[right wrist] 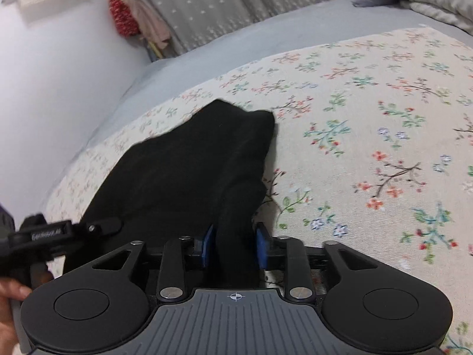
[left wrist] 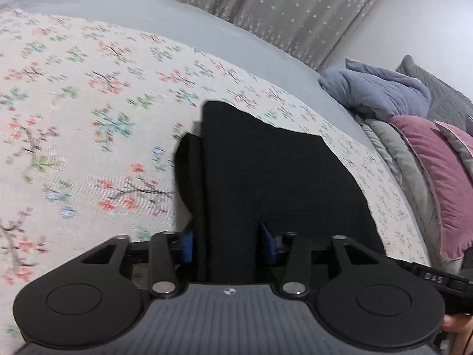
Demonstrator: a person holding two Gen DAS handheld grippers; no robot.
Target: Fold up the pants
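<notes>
Pants [left wrist: 266,177] pinched at near edge by left gripper [left wrist: 226,244] and right gripper [right wrist: 233,244], both closed on cloth, likely for folding over floral sheet [left wrist: 74,103].

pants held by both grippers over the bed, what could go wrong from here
1. The left gripper and right gripper each pinch only a bunched edge of the black pants, so thick fabric may slip out.
2. Loose layers hang unevenly, so the fold may land crooked on the floral bedspread.
</notes>
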